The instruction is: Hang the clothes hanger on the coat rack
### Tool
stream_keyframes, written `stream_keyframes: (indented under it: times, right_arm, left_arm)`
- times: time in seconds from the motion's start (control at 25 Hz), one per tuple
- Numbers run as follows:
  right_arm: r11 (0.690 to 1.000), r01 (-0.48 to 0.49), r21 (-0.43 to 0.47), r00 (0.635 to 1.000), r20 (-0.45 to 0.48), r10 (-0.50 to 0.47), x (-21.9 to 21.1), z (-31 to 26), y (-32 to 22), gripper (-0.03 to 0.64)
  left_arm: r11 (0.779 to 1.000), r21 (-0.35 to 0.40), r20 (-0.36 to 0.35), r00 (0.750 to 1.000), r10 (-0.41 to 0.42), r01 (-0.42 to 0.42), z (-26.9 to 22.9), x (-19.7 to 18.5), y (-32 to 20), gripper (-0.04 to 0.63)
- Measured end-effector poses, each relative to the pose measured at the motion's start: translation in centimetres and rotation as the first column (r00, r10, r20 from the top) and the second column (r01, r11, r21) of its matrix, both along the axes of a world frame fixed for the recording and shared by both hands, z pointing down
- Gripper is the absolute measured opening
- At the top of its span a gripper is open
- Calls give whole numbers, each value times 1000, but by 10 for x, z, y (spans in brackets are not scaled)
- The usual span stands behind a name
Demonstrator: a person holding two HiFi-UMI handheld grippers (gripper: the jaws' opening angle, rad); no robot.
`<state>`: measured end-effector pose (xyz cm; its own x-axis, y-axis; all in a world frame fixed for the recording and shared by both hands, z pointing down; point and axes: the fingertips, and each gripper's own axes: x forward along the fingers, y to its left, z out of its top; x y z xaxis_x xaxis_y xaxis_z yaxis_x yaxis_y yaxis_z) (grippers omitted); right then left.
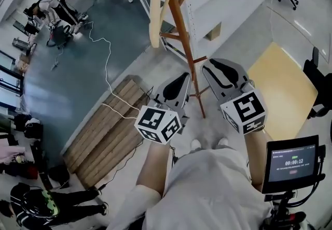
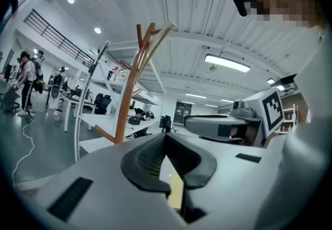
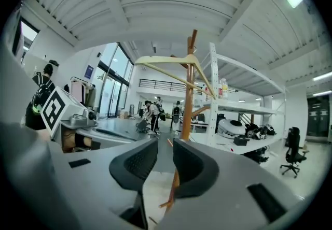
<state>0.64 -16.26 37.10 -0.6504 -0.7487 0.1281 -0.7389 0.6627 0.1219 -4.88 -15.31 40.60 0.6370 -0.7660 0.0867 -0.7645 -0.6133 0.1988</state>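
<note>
Grey right gripper [image 3: 165,147]: jaws stand wide apart with nothing gripped; only the rack's lower pole shows through the gap, well beyond it.
Left gripper [image 2: 166,138]: jaw tips together, nothing held; carried just beside the right one.
Clothes hanger [image 3: 161,59]: pale wood, triangular; hangs off a peg near the top of the coat rack, free of both grippers.
Coat rack [image 3: 190,104]: reddish wooden pole with slanted pegs and braced feet on the floor.
Handling: probably light, stiff and smooth. A shoulder arm close to the neck looks the surest hold, leaving the hook free. Likely to swing if knocked.
Task state: hanging appears done.
In the way: the rack's own pegs; white shelving unit [image 3: 213,89] just behind the pole.
Floor, around: slatted wooden board [image 1: 104,130], white cable [image 1: 106,63], yellow panel [image 1: 282,86].
</note>
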Motion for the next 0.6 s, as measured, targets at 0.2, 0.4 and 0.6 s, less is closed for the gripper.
stream_keyframes:
  times: [0.2,0.4,0.6]
  right_arm:
    - [992,-100,-74,994,32,103,66,31,11,104]
    - [968,-224,-114,969,79,234,133,43,16,74]
    - [945,-305,-119,944,89,316,180,43,31,73]
  left_arm:
    - [996,-23,-20,996,88,-89,11,45,3,6]
    - [983,-31,-50,983,177,-178,20,94,-1,8]
    - [960,-51,-45,961,274,-276,25,144,7,8]
